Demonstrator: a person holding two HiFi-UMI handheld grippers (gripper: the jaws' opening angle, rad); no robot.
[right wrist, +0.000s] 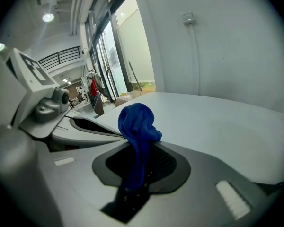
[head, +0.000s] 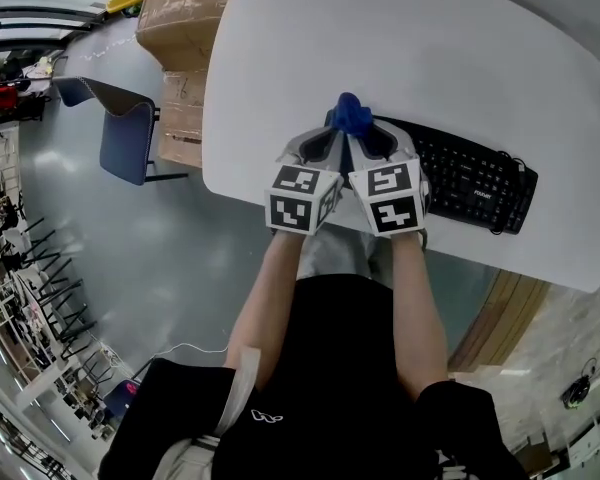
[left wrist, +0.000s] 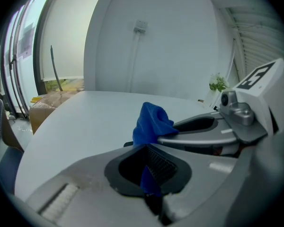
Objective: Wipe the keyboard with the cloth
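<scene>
Plainly, the left gripper point(left wrist: 149, 171) is clamping a fold of the blue cloth point(head: 352, 116), its jaws pressing together with the fabric running between them. The right gripper point(right wrist: 139, 162), lying right alongside, is pinching another fold of the same cloth just as firmly. The cloth is bunching into a knot that is sticking out past both sets of tips and hanging over the left end of the keyboard point(head: 470, 180). Whether it is touching the keys, I cannot tell.

The step in hand looks like the start of the wipe. To do it well, the person is probably needing to bring the wad down onto the keys and draw it from the keyboard's left end toward its right, row by row. Pressure should be light, since the keyboard is lying close to the near edge of the white table point(head: 400, 48) and could slide. A tight knot is offering little wiping face, so letting some fabric spread may help.

Well beyond the keyboard's left end, off the table, a blue chair point(head: 127, 138) and cardboard boxes point(head: 183, 13) are standing.
</scene>
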